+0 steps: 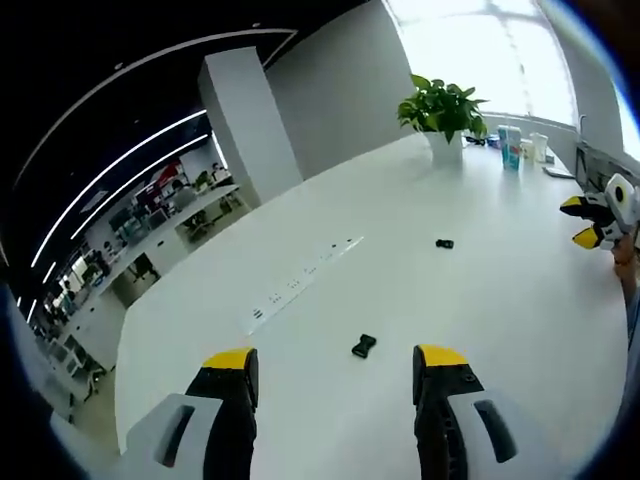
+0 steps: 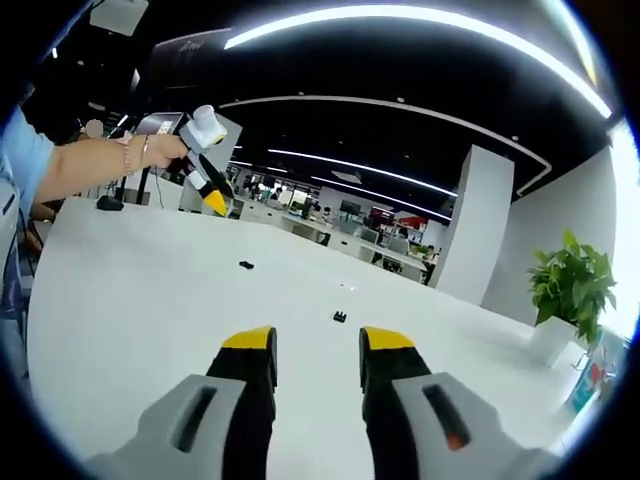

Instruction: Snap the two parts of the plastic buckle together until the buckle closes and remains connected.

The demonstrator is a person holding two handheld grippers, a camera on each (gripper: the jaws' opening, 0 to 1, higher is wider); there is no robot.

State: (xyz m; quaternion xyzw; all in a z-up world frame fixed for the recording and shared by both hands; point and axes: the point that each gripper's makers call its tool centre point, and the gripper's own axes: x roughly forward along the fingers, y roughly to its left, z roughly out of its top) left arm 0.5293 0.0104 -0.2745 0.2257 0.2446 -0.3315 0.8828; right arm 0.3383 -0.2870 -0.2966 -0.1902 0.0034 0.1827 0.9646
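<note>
1. The two small black plastic buckle parts lie apart on the white table top [image 1: 480, 300]. In the left gripper view, one buckle part [image 1: 364, 346] sits just beyond the gap between that gripper's jaws, and the other buckle part [image 1: 445, 243] lies farther off, to the right, well apart from the first.
2. In the right gripper view the same two pieces show as small dark specks: one [image 2: 340, 317] a little beyond the jaws, one [image 2: 246, 265] farther off to the left. Which speck matches which part I cannot tell for certain.
3. The left gripper [image 1: 337, 365], grey-bodied with black jaws and yellow tips, has its jaws spread wide with nothing between them; it hovers above the table just short of the nearer part.
4. The right gripper [image 2: 316, 345], of the same make, also stands with jaws parted and empty, over bare table.
5. By my judgement the task is at its start: neither part is picked up and nothing is joined. Still to do: grasp one part in each gripper, line up the ends, press until they click.
6. Farther out stand a green potted plant in a white pot [image 1: 443, 112], some bottles and cups [image 1: 520, 148] at the far right edge, and a flush strip of sockets [image 1: 300, 282] in the table.
</note>
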